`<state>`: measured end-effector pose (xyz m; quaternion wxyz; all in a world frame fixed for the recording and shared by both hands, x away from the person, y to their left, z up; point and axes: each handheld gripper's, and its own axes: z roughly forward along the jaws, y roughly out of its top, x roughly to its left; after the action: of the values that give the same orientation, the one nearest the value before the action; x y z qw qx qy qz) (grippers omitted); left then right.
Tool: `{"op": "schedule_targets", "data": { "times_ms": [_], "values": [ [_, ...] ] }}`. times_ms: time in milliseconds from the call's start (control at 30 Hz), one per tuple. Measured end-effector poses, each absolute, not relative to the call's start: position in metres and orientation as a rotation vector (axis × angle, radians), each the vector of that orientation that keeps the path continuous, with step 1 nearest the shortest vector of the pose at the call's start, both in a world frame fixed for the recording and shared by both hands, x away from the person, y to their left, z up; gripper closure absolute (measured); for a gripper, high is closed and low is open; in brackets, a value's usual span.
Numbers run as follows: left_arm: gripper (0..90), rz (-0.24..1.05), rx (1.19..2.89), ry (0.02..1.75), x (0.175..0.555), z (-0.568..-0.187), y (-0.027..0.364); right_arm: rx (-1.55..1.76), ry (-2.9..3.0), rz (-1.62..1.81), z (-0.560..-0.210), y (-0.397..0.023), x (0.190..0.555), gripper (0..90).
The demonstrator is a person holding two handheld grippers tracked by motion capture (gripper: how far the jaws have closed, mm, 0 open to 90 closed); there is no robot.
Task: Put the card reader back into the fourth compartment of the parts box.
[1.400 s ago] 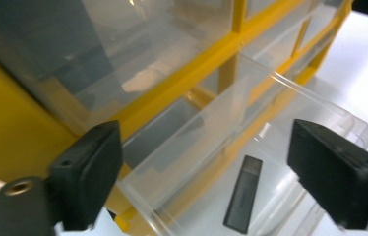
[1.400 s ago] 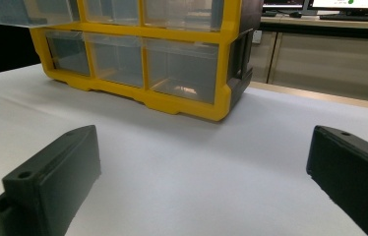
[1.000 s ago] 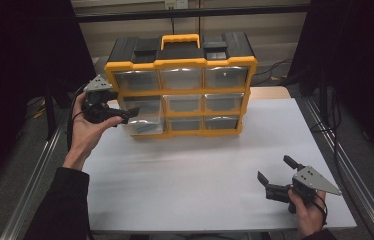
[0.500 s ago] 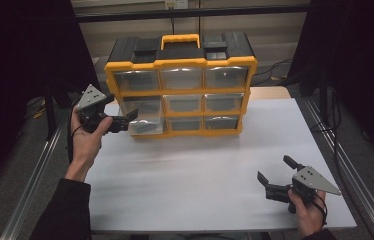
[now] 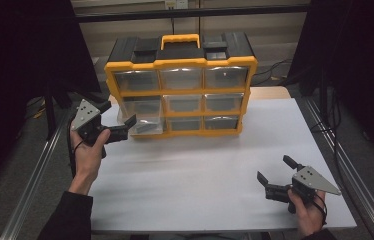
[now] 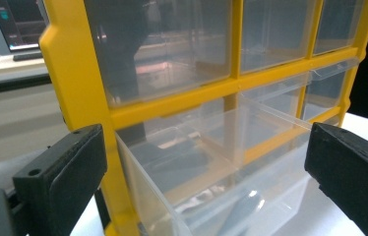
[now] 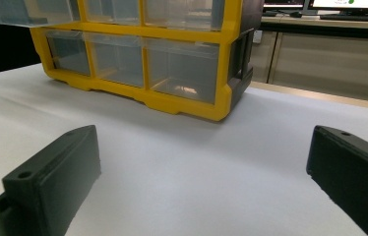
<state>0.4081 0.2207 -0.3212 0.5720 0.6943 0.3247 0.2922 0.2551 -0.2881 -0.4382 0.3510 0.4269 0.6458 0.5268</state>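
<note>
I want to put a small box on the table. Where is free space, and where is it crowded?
The white table is bare between the organizer and the near edge, left of the right gripper. The strip right of the organizer is also bare. It is crowded at the pulled-out drawer, where the left gripper is.

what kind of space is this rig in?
Likely a lab or data-collection workbench, not a home. A white table sits in a metal frame with dark curtains around it, computer monitors stand on a bench behind, and a yellow drawer organizer is the lone prop.
</note>
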Motion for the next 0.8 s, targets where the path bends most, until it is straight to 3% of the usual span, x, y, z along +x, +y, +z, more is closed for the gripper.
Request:
{"op": "schedule_targets", "data": {
  "times_ms": [800],
  "values": [
    [2.3, 0.719, 1.642, 0.829, 0.378, -0.383, 0.214, 1.100, 1.674, 1.362, -0.438, -0.287, 0.255, 0.0]
  ]
}}
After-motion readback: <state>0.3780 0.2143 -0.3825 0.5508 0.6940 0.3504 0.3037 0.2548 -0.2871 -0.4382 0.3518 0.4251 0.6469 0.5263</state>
